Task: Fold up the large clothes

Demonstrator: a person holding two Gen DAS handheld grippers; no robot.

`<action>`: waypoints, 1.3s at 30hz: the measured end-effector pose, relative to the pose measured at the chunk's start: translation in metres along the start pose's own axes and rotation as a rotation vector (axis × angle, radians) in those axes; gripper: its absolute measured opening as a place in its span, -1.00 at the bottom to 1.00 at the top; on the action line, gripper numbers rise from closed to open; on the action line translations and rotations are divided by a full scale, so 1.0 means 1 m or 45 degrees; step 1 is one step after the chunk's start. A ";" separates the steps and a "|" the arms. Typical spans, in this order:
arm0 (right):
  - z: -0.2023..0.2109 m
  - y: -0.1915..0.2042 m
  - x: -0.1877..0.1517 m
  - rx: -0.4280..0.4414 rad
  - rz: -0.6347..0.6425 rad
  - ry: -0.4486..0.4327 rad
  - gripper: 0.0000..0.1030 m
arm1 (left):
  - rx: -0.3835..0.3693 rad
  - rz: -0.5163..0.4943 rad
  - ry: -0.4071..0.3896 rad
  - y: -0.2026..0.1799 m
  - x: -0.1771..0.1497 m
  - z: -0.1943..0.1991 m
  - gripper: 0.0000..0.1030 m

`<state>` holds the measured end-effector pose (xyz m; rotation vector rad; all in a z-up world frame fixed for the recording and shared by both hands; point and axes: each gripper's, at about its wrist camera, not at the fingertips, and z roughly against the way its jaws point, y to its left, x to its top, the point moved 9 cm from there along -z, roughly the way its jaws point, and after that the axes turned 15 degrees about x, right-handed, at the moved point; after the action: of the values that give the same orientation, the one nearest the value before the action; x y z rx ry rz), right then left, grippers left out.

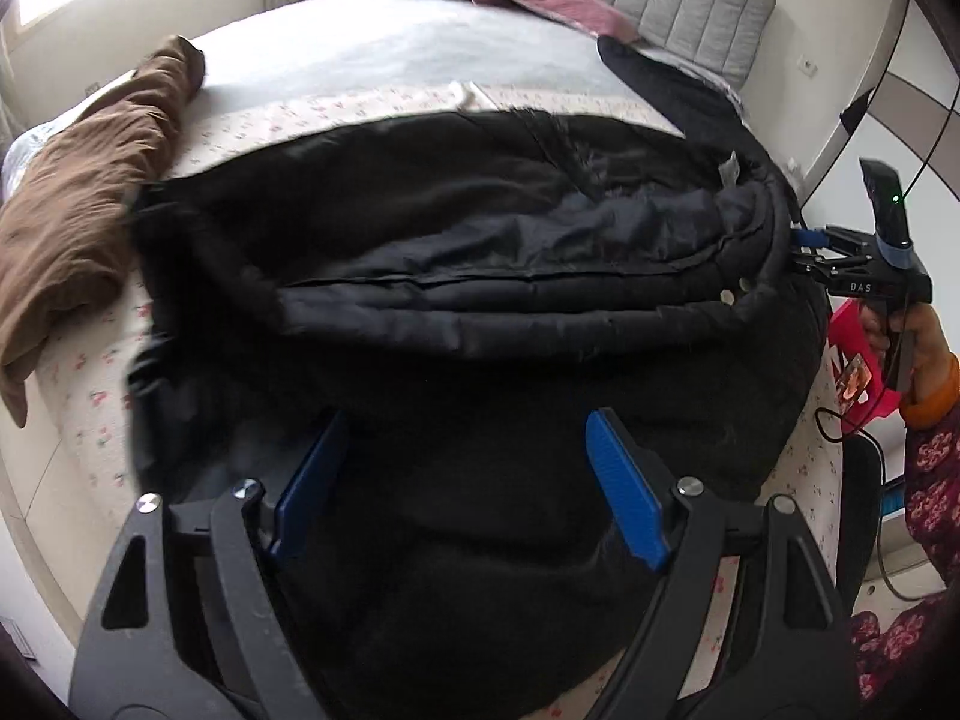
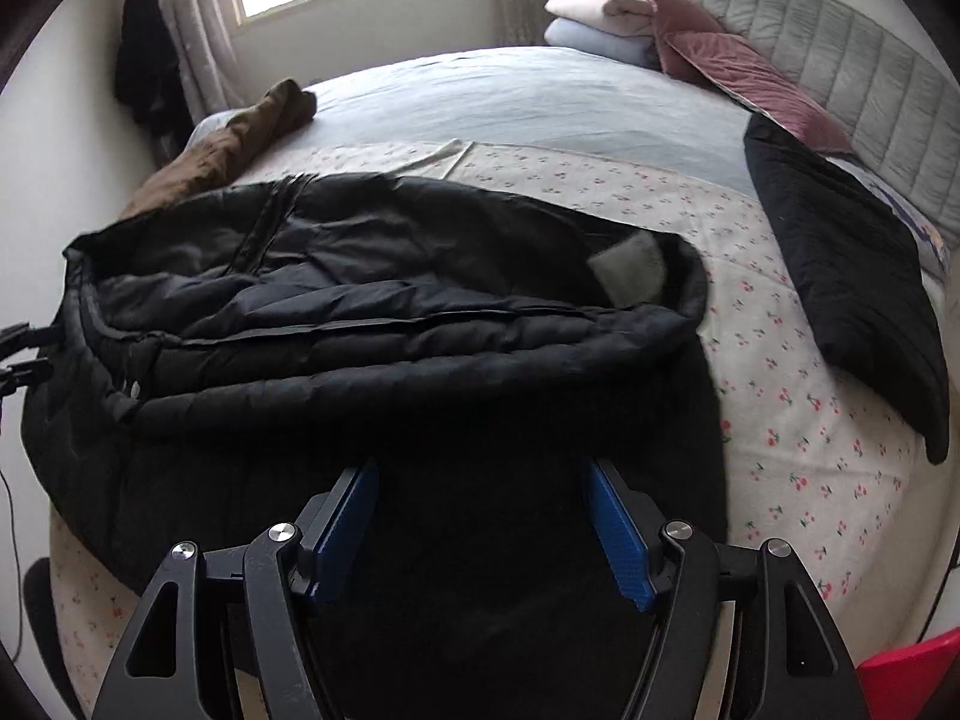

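A large black padded coat (image 1: 468, 276) lies spread across the near end of the bed, partly folded over itself; it also shows in the right wrist view (image 2: 372, 324). My left gripper (image 1: 468, 438) hovers open just above the coat's near edge, blue pads apart, nothing between them. My right gripper (image 2: 483, 483) is open over the coat's near edge too. In the left wrist view the right gripper (image 1: 804, 246) shows at the coat's right end.
The bed has a cherry-print sheet (image 2: 798, 420) and a grey headboard (image 2: 840, 60). A brown garment (image 1: 90, 204) lies at the left. A folded black garment (image 2: 852, 300) lies at the right. Pillows (image 2: 606, 18) sit at the head. A red stool (image 1: 852, 354) stands beside the bed.
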<state>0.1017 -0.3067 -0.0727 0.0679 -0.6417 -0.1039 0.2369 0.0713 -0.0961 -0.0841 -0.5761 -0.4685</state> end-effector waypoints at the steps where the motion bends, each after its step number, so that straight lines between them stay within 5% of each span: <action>1: -0.009 0.010 0.006 0.013 0.015 0.002 0.37 | -0.010 -0.006 0.018 -0.007 0.005 -0.007 0.59; 10: -0.050 0.020 0.075 0.077 -0.050 -0.035 0.37 | 0.011 0.145 0.012 -0.008 0.070 -0.033 0.59; 16: -0.044 -0.029 0.106 -0.040 -0.218 -0.190 0.37 | 0.138 0.549 -0.088 0.057 0.089 -0.040 0.59; 19: -0.031 -0.061 0.098 -0.092 -0.327 -0.230 0.37 | 0.176 0.630 -0.090 0.080 0.075 -0.034 0.59; 27: 0.007 -0.111 0.051 -0.003 -0.425 -0.224 0.37 | 0.203 0.546 -0.094 0.107 0.031 -0.007 0.59; 34: 0.051 -0.153 0.038 0.056 -0.502 -0.338 0.37 | 0.223 0.572 -0.094 0.138 0.021 0.000 0.59; 39: 0.034 -0.161 0.042 0.130 -0.548 -0.339 0.37 | 0.185 0.676 -0.094 0.158 0.020 -0.011 0.59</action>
<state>0.1026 -0.4721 -0.0356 0.2946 -0.8914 -0.5024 0.3278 0.2022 -0.0860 -0.1120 -0.6315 0.0926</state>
